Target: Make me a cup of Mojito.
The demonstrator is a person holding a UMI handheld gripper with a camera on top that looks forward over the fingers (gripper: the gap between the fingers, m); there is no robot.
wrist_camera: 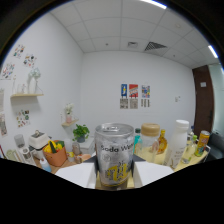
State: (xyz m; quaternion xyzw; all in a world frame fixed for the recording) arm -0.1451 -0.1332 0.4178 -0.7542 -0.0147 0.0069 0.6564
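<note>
Filling the far view is a plain white-walled room under a panelled ceiling (125, 20) with a vent (155, 46) and strip lights, a dark door (204, 95) at one side and a cluster of small posters (134, 96) on the end wall. A wall shelf (26, 94) carries small ornaments, with more pictures pinned around it. Below runs a pale tabletop (75, 172), crowded along its back with things — a small potted plant (80, 133), an orange basket (55, 154) holding yellow and green items, a white appliance (36, 140) beside it. Right up close stands the soda water can (114, 156), silver with a yellow panel low on its label, upright, its top closed as far as can be seen. It sits between the fingers of the gripper (114, 192), whose pale inner faces (150, 175) lie against its sides; the can appears clamped, though the dark lower part hides its base. Beyond the can, toward the door side, are a clear jar (150, 142) with a tan lid holding pale yellowish contents, a white bottle (178, 142), a small yellow bottle (162, 141) between them, and a yellow can (202, 142) — all well behind the fingers.
</note>
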